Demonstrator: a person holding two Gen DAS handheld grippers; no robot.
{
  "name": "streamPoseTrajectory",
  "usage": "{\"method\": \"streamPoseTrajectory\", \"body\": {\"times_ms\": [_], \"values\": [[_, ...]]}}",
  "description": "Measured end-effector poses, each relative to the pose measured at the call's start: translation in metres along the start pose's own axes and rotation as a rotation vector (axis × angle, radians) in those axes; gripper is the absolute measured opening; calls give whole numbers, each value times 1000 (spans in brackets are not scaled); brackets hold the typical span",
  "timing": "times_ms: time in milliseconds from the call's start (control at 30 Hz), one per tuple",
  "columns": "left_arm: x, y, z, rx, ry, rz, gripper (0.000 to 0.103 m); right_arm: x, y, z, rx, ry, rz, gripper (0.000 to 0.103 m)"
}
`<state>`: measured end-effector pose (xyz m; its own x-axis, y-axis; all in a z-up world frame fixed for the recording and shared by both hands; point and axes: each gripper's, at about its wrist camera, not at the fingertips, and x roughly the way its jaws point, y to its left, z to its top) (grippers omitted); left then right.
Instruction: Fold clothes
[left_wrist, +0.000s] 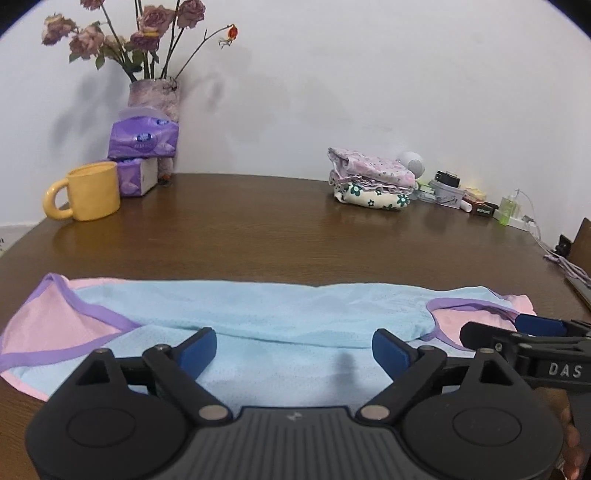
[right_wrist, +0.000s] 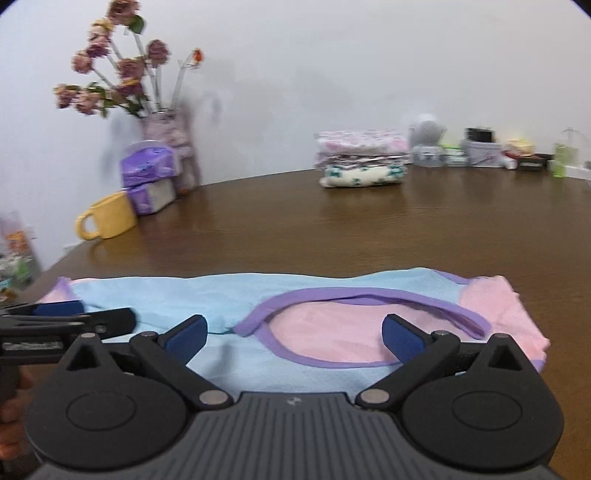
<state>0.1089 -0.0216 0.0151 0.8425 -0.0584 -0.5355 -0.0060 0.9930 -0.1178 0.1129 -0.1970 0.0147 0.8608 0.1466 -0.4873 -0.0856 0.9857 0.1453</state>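
Left wrist view showed both grippers (left_wrist: 294, 347) (right_wrist: 294, 334) wide open, empty, over the soft, light garment (left_wrist: 258, 317) at the tabletop's (left_wrist: 258, 236) near edge; purple trim (right_wrist: 354, 295) looked best to pinch.

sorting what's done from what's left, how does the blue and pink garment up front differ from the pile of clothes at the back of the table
The blue and pink garment lies alone as one long, low strip near the front edge; the pile of clothes sits far back by the wall, several pieces stacked in a compact bundle. The garment is plain blue and pink with purple trim; the pile is floral prints. Both rest on the brown table, untouched by either gripper.
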Motion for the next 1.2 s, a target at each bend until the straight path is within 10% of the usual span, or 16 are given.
{"method": "streamPoseTrajectory", "body": {"times_ms": [1200], "values": [[22,8,-2,-29,73,8,103,34,17,-3,-100,179,-65,102]]}}
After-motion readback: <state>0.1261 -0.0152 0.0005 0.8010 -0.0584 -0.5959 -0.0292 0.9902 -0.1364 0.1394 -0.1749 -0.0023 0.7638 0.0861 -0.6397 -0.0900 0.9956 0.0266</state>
